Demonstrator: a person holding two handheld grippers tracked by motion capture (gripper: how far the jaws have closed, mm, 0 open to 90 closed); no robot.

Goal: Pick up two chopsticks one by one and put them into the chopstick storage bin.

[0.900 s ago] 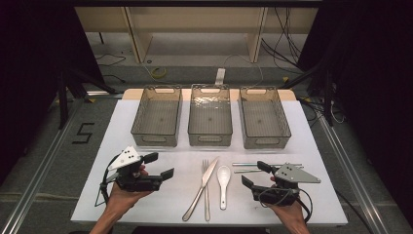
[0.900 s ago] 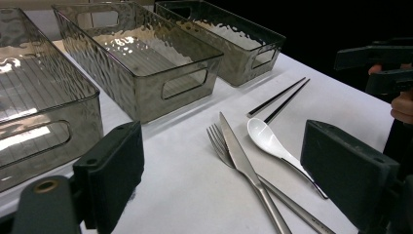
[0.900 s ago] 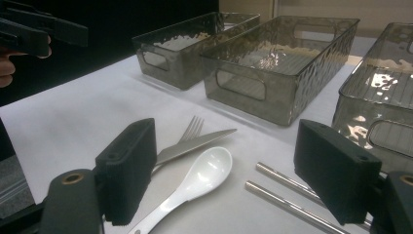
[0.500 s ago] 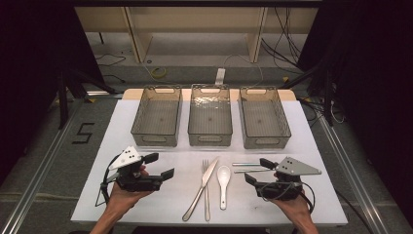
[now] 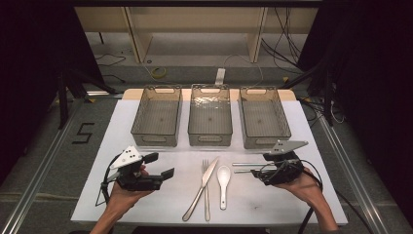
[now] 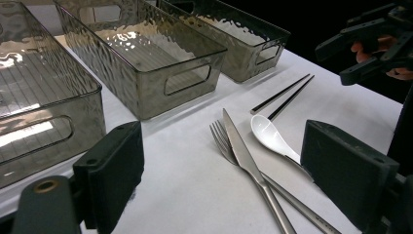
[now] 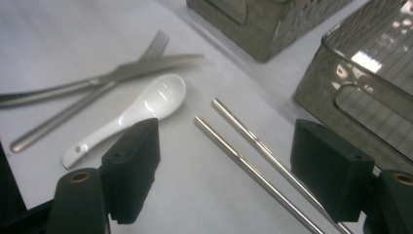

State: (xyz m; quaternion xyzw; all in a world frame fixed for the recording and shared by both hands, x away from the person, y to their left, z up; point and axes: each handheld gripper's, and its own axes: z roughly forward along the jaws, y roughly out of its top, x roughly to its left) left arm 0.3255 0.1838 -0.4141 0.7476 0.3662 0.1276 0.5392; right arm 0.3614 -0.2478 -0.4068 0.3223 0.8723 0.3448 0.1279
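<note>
The right gripper (image 5: 257, 171) has slid forward and a little inward since a moment ago, and now sits right over the near ends of the chopsticks (image 5: 251, 166); the left gripper (image 5: 158, 165) has stayed where it was. In the right gripper view the jaws stand wide apart with the two chopsticks (image 7: 248, 156) lying on the table between them, untouched by either pad. The left gripper's jaws are wide open too, holding nothing, pointed across the white table (image 5: 170, 200) towards the cutlery.

The chopsticks lie side by side, just right of the white spoon (image 5: 223, 181). Left of the spoon a knife (image 5: 202, 187) lies crossed over a fork (image 5: 206, 187). Behind all this, three clear bins (image 5: 210, 122) stand in a row.
</note>
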